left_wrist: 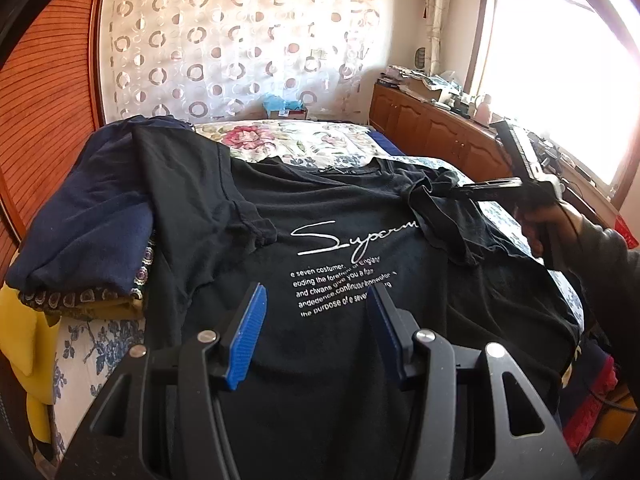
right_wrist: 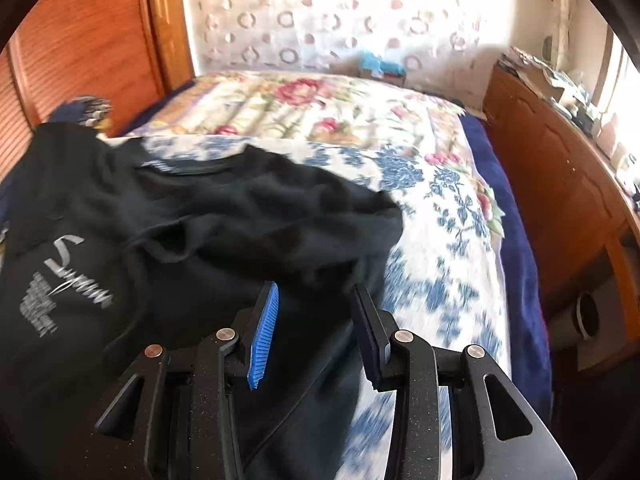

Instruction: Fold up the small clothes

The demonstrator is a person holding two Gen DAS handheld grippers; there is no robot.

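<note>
A black T-shirt (left_wrist: 280, 208) with white script and small print lies spread on the bed, chest side up. Its right sleeve (left_wrist: 452, 220) is folded in over the chest and lies rumpled. My left gripper (left_wrist: 318, 292) hovers open over the print, with nothing between its blue pads. In the left wrist view my right gripper (left_wrist: 460, 192) reaches in from the right, held by a person's hand (left_wrist: 548, 224), with its tips at the folded sleeve. In the right wrist view that gripper (right_wrist: 316, 292) stands open just above the shirt (right_wrist: 200, 220), with no cloth pinched.
A pile of navy clothes (left_wrist: 80, 220) and a yellow garment (left_wrist: 24, 340) lie to the left of the shirt. The floral bedspread (left_wrist: 312, 140) stretches beyond. A wooden cabinet (left_wrist: 440, 132) with clutter runs along the right, and a slatted wooden door (left_wrist: 48, 100) stands at the left.
</note>
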